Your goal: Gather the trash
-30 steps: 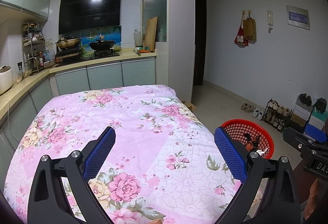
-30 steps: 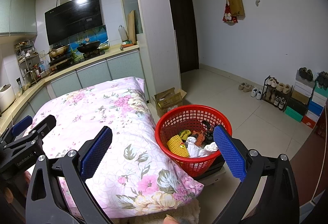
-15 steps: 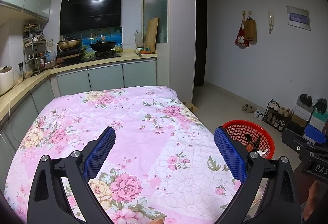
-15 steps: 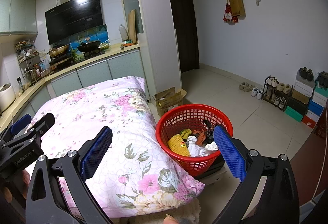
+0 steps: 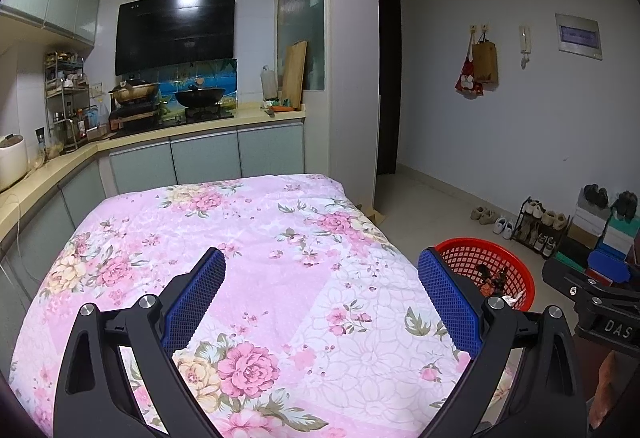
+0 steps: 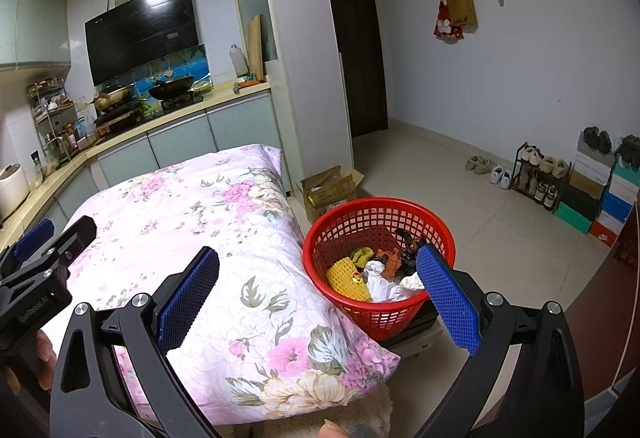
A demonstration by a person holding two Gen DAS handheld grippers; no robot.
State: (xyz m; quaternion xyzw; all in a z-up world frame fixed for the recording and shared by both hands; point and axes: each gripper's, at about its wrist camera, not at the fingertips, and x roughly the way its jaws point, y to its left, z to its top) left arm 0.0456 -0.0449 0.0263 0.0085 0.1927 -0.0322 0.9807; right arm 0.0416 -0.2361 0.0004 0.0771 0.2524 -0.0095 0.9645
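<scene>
Over the pink floral quilt (image 5: 256, 238), your left gripper (image 5: 320, 290) hangs with its blue pads wide apart, nothing between them. To its right your right gripper (image 6: 316, 282) is likewise spread and empty, straddling the quilt's edge and the red basket (image 6: 340, 215). The basket stands upright on the floor just beside the quilt, mouth up. The trash (image 6: 380, 270) lies inside it as a jumbled heap: yellow mesh, white crumpled pieces, dark and orange scraps. No long axis can be told.
</scene>
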